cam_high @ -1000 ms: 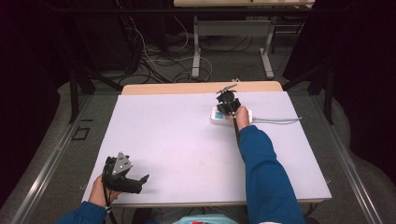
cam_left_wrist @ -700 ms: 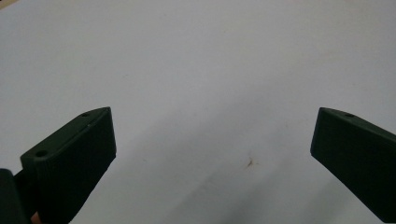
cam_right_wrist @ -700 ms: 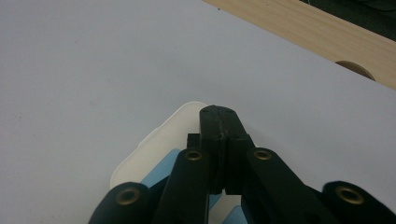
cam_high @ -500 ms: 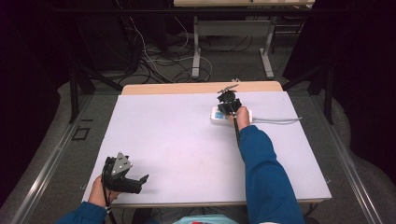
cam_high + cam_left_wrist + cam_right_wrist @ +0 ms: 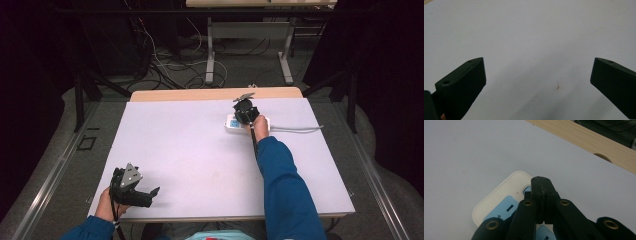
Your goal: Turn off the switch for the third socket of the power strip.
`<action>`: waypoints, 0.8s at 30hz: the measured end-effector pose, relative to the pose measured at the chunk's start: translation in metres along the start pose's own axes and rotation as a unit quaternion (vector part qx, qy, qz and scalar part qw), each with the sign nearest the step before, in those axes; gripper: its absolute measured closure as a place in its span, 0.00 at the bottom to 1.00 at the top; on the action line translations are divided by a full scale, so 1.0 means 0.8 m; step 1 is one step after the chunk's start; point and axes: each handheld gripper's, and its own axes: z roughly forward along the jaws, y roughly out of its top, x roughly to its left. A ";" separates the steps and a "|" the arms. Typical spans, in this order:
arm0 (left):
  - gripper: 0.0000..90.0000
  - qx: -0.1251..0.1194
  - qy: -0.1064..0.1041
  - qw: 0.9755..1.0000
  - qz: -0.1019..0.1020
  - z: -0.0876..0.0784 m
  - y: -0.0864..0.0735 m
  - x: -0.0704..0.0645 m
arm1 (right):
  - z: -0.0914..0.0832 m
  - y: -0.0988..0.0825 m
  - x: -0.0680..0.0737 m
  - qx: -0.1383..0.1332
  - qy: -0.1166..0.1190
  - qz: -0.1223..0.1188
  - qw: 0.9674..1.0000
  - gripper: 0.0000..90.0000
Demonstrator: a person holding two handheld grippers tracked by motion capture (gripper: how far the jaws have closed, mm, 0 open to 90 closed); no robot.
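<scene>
Evidently the wide white table (image 5: 200, 150) bore a white power strip with pale blue sockets (image 5: 499, 202) near its far edge, where the clenched right gripper (image 5: 541, 183) pressed its switch and might slip sideways, while the left gripper (image 5: 537, 75) idled agape.

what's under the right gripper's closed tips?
The white power strip with pale blue socket faces, lying on the table. The right gripper, jaws shut together, sits over a small dark switch-like part near the strip's end; contact itself is hidden behind the jaws.
</scene>
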 end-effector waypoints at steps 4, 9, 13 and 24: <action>0.00 -0.004 0.002 1.000 -0.001 0.001 0.000 0.000 | 0.001 0.001 0.001 0.001 -0.003 -0.006 1.000 1.00; 0.00 0.001 -0.001 1.000 0.000 0.001 0.000 0.000 | 0.001 0.000 0.000 -0.004 -0.001 -0.006 1.000 1.00; 0.00 0.001 -0.001 1.000 0.000 0.001 0.000 0.000 | 0.001 0.001 0.002 -0.001 -0.004 -0.013 1.000 1.00; 0.00 -0.001 -0.003 1.000 0.001 0.001 0.000 0.000 | 0.002 -0.002 0.008 -0.003 -0.021 -0.031 0.999 1.00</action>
